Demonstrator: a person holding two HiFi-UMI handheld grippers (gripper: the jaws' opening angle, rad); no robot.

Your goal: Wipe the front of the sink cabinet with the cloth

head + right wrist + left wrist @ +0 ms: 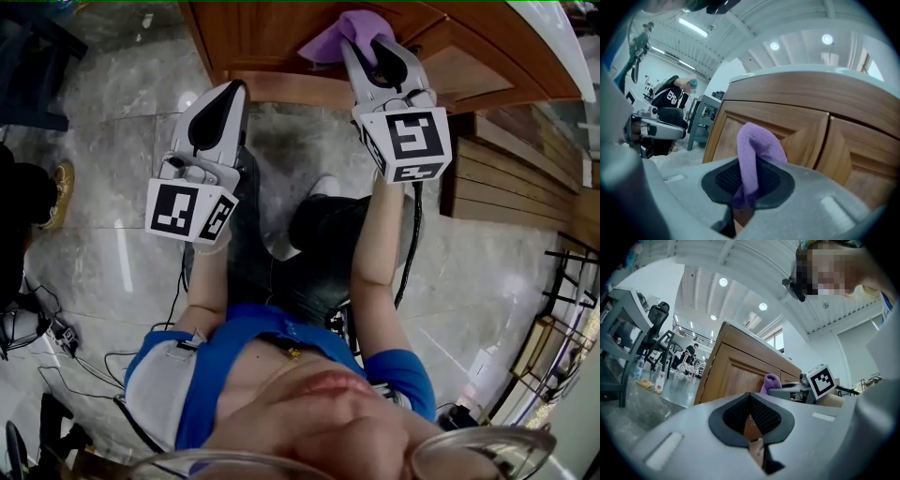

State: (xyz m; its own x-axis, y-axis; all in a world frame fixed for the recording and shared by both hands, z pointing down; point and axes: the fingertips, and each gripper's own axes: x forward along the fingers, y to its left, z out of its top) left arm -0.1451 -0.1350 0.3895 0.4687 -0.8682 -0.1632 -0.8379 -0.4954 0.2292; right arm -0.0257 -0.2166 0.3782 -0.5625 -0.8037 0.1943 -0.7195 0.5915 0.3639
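Holding the left gripper [234,89] back, jaws clenched on nothing, just short of the sink cabinet [272,42]. Pinching the purple cloth [328,39] tight in the right gripper [367,47], up at the door panel. Probably needing the fold pressed flat, sweeping along the grain, keeping plastic off wood.

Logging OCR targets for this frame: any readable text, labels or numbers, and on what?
No text reads legibly.
Left marker cube, right marker cube: black-and-white square patterns, no letters.
Bystander's black shirt: white print, too blurred.
Floor bottles: labels too small.
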